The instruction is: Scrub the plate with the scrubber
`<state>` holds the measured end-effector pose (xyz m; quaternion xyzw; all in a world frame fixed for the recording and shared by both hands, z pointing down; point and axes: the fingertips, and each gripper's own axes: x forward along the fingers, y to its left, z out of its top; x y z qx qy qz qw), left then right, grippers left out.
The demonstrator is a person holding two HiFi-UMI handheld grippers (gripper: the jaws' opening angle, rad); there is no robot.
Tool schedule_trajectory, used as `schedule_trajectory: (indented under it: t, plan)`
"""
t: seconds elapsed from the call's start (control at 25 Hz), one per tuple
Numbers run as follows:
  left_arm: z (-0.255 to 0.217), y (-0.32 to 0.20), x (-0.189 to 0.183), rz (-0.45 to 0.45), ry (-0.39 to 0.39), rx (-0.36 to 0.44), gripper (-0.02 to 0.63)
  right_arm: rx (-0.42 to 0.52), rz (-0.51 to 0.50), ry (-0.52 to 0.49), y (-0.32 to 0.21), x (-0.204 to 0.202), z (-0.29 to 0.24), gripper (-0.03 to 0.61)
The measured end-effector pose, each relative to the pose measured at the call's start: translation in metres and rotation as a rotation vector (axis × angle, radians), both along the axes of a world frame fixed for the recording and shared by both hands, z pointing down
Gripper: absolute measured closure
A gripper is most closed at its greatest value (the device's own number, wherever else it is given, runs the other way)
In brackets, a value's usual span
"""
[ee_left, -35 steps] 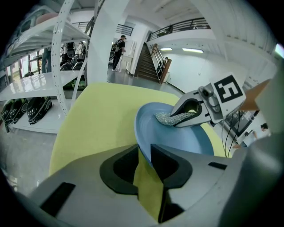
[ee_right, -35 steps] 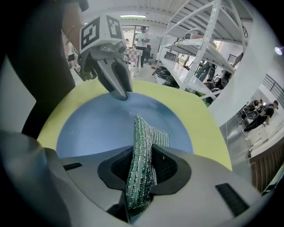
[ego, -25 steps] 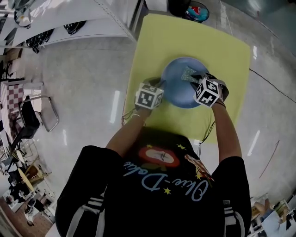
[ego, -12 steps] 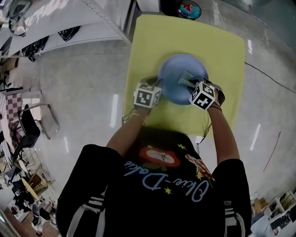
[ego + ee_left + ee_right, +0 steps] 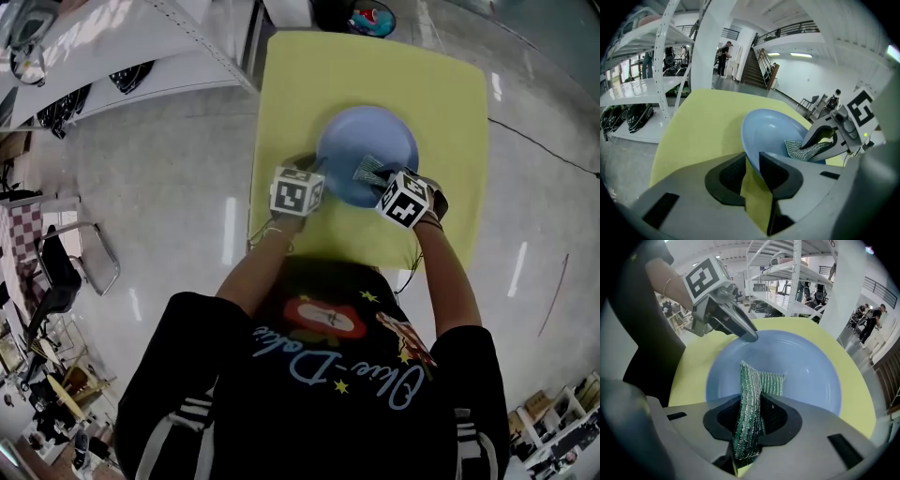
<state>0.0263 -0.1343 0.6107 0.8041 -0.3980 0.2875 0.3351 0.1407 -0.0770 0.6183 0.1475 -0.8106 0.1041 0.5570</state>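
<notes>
A blue plate (image 5: 370, 139) lies on the yellow table (image 5: 450, 112). My left gripper (image 5: 322, 176) is shut on the plate's near-left rim. In the left gripper view the rim runs between the jaws of the left gripper (image 5: 752, 164). My right gripper (image 5: 381, 181) is shut on a green mesh scrubber (image 5: 367, 171). The scrubber (image 5: 757, 380) sticks out past the right gripper (image 5: 754, 416) and its free end rests on the plate's inner surface (image 5: 806, 362). The left gripper view shows the scrubber (image 5: 801, 150) inside the plate (image 5: 768, 131).
White shelving (image 5: 141, 47) stands left of the table, with a metal chair (image 5: 70, 248) nearer on the floor. A dark round object (image 5: 372, 19) sits beyond the table's far edge. People stand far off by a staircase (image 5: 724, 56).
The right gripper has drawn the scrubber across the plate towards its near side and rolled a little. The left gripper has stayed on the rim.
</notes>
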Motion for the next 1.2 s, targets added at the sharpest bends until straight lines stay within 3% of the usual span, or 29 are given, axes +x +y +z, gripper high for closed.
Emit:
schedule_trajectory:
  t: [0.76,0.92,1.08,1.2]
  plan:
    - [0.0,0.001,0.001,-0.006,-0.008,0.012,0.534,-0.088,0.015,-0.064,0.033,-0.035,0.0,0.505]
    - [0.0,0.0,-0.002,-0.005,-0.01,0.011,0.534,-0.125,0.078,-0.175,0.029,-0.047,-0.006,0.502]
    - [-0.002,-0.001,0.001,-0.005,0.006,-0.001,0.529,-0.001,0.118,-0.287,-0.008,-0.038,-0.039,0.512]
    - [-0.003,0.0,0.003,-0.006,0.002,0.002,0.529,0.176,0.046,-0.192,-0.041,-0.019,-0.053,0.512]
